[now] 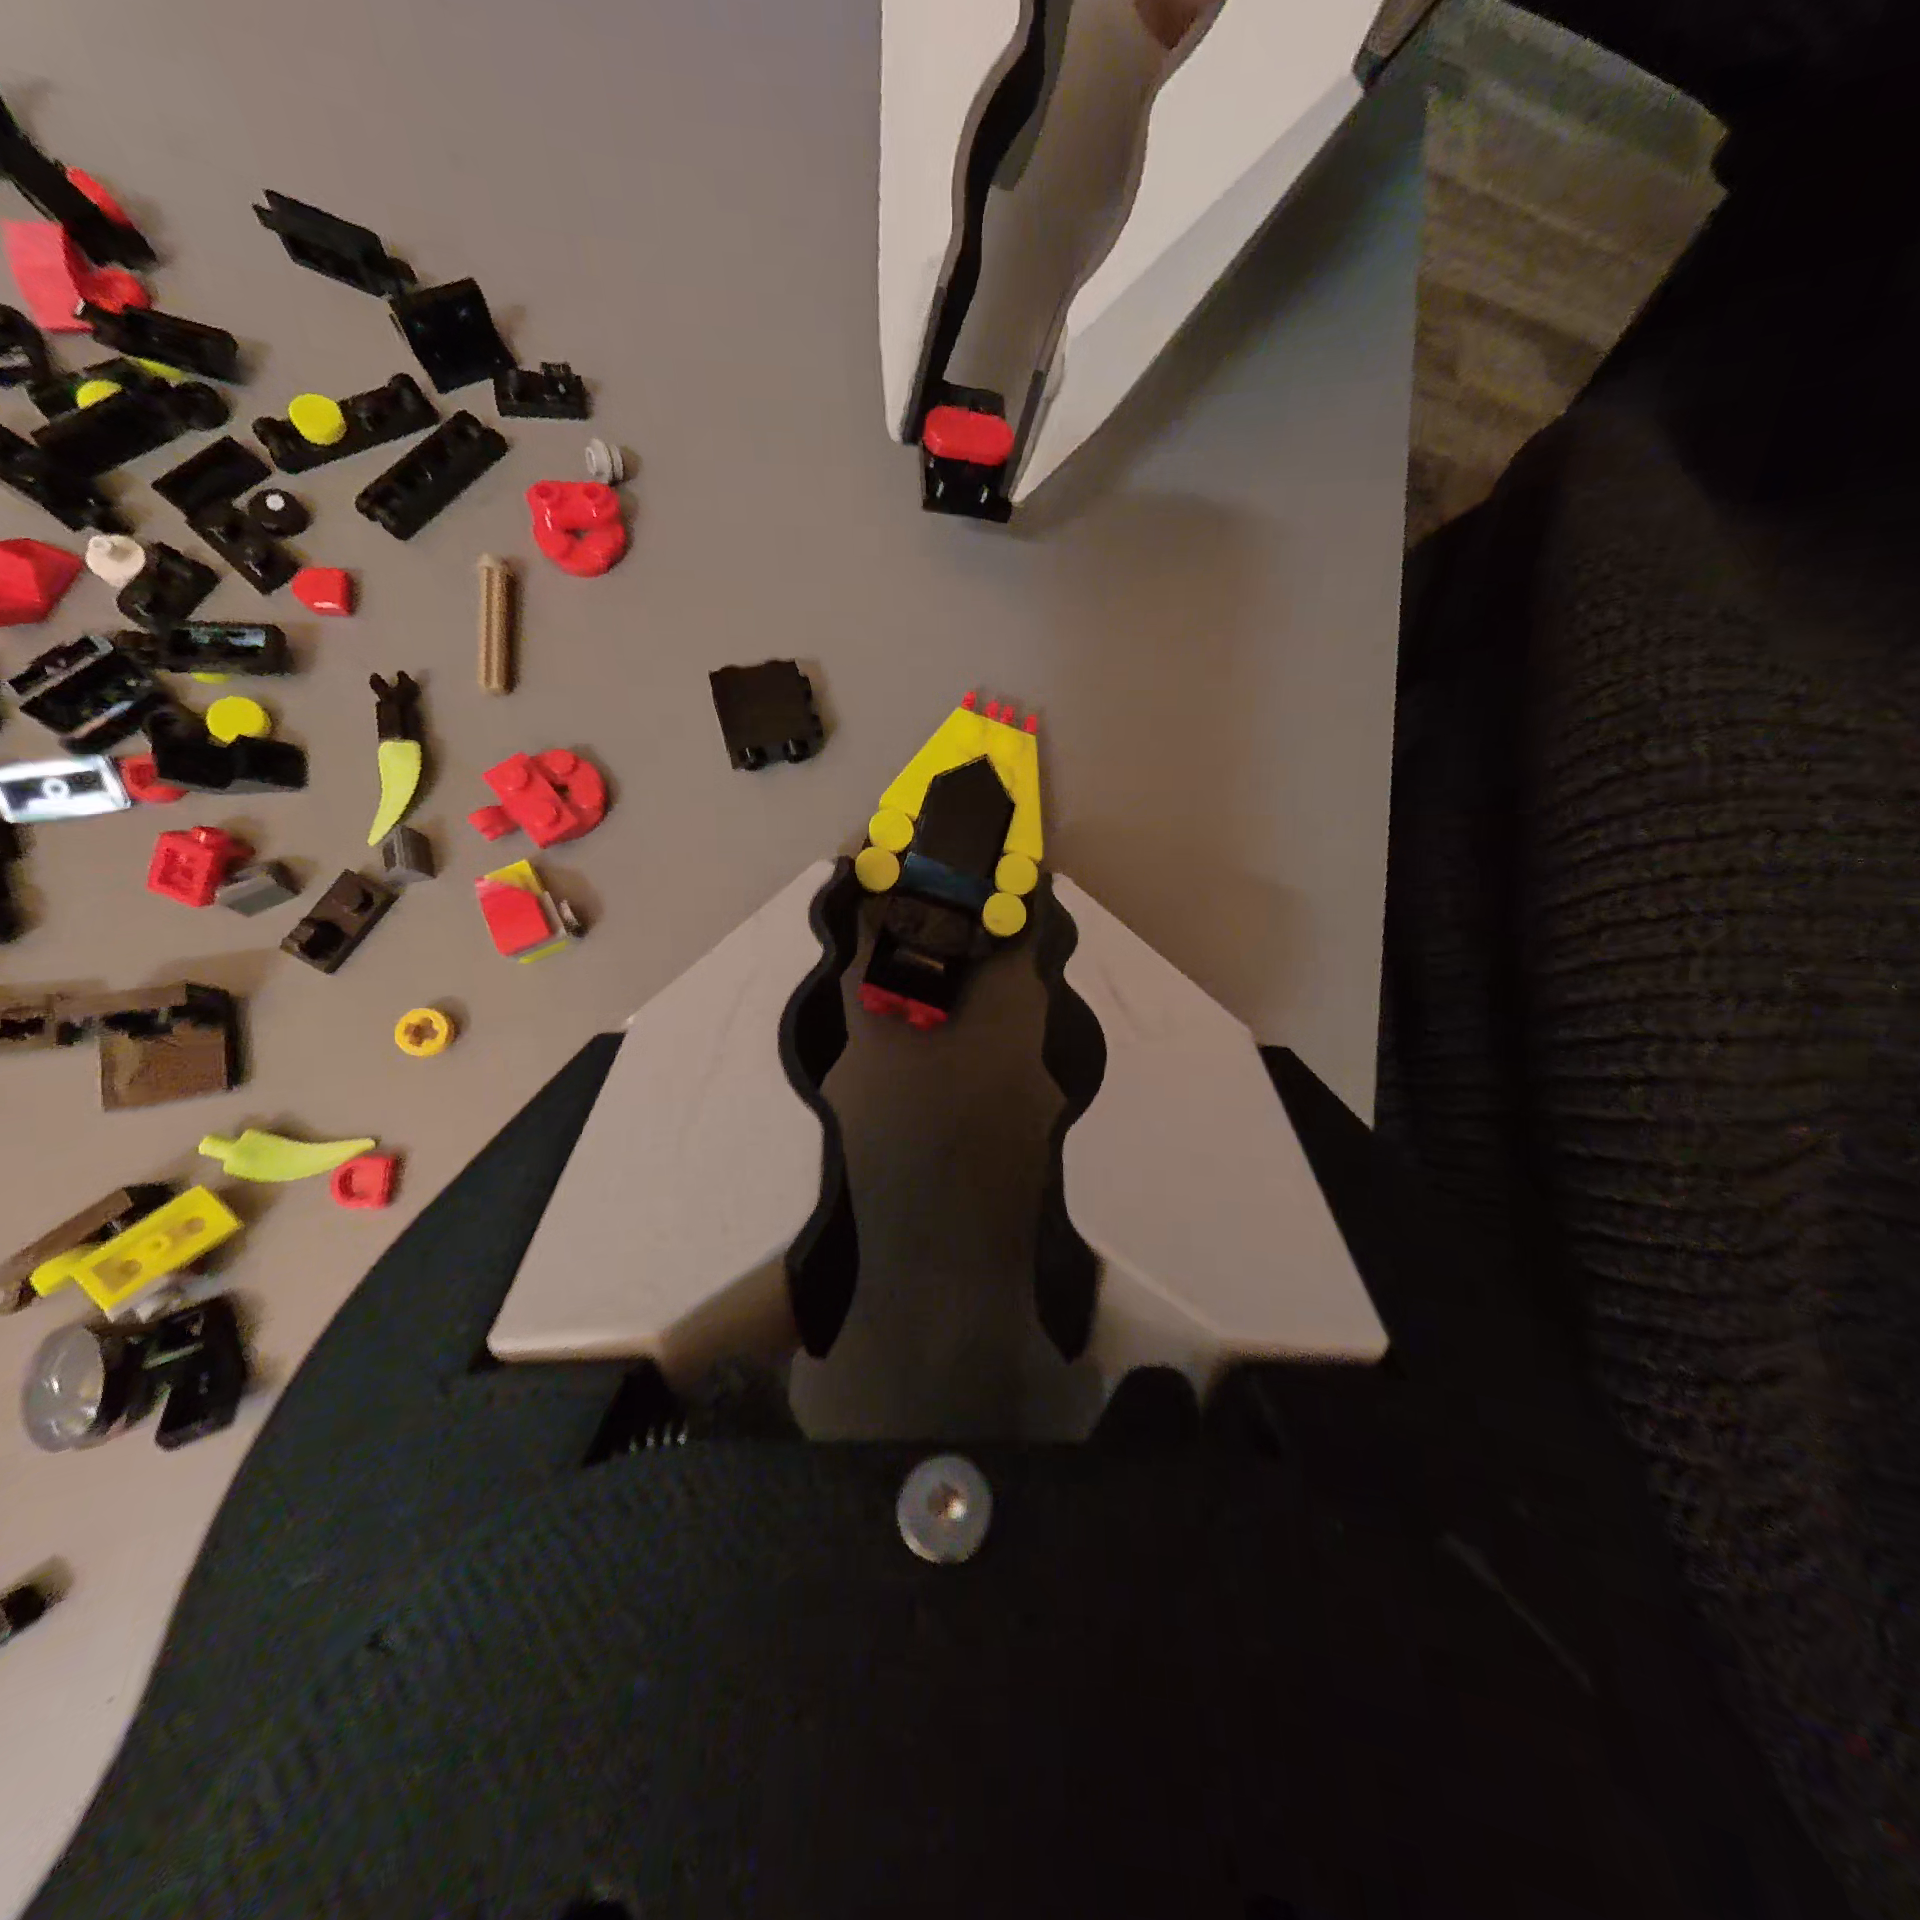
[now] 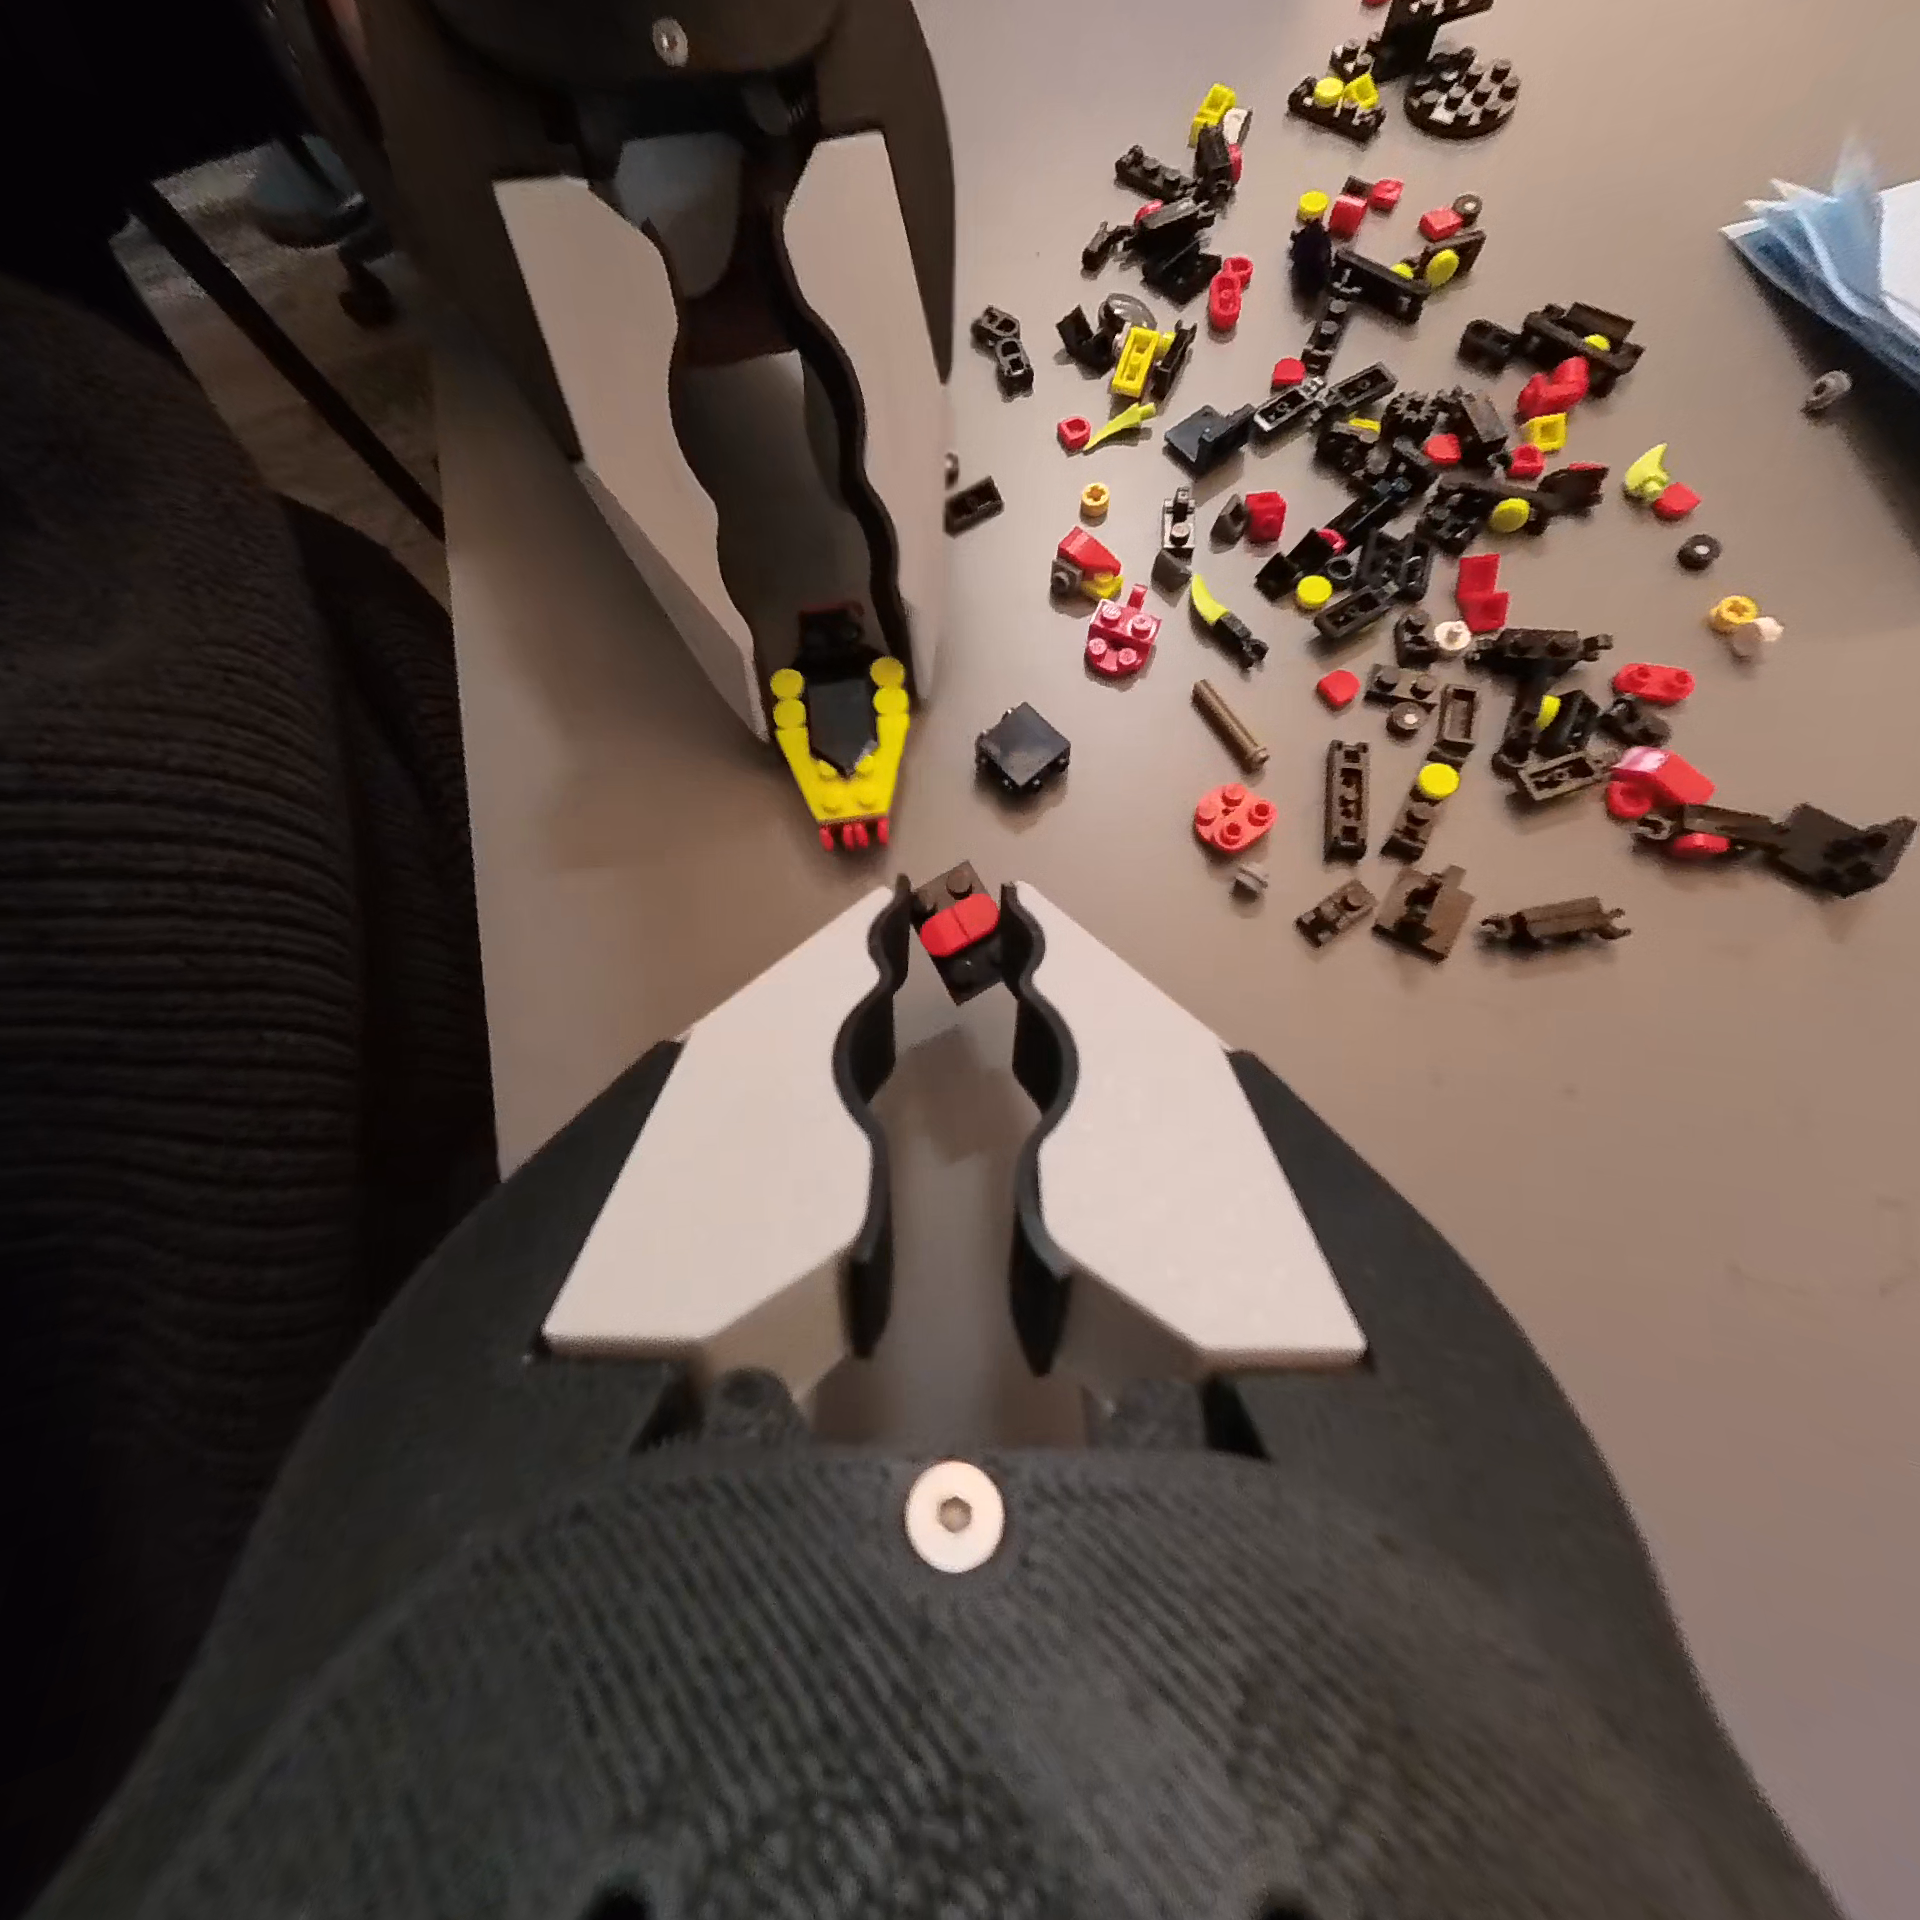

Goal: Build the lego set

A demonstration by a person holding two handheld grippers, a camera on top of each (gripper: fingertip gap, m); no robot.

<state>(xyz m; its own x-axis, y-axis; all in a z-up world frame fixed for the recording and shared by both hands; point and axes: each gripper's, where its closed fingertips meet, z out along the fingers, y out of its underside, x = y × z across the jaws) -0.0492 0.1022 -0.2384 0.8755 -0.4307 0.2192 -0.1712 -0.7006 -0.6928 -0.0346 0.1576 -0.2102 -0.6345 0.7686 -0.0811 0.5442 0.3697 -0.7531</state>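
My left gripper (image 1: 940,894) is shut on a small yellow and black brick model (image 1: 961,821) with red prongs at its tip, held just above the grey table (image 1: 1195,644). The same model shows in the right wrist view (image 2: 842,743), gripped by the left gripper's fingers (image 2: 727,644). My right gripper (image 2: 956,914) is shut on a small black plate with a red rounded tile (image 2: 958,925). It also shows in the left wrist view (image 1: 966,447). The two grippers face each other, tips a short way apart.
Many loose black, red and yellow bricks (image 2: 1403,499) are scattered over the table. A black square brick (image 2: 1023,750) lies nearest the grippers. A blue and white paper stack (image 2: 1829,260) lies far right. The table edge (image 1: 1397,727) runs beside a dark sleeve (image 1: 1662,935). About 7 centimeters separates my left fingertips from my right.
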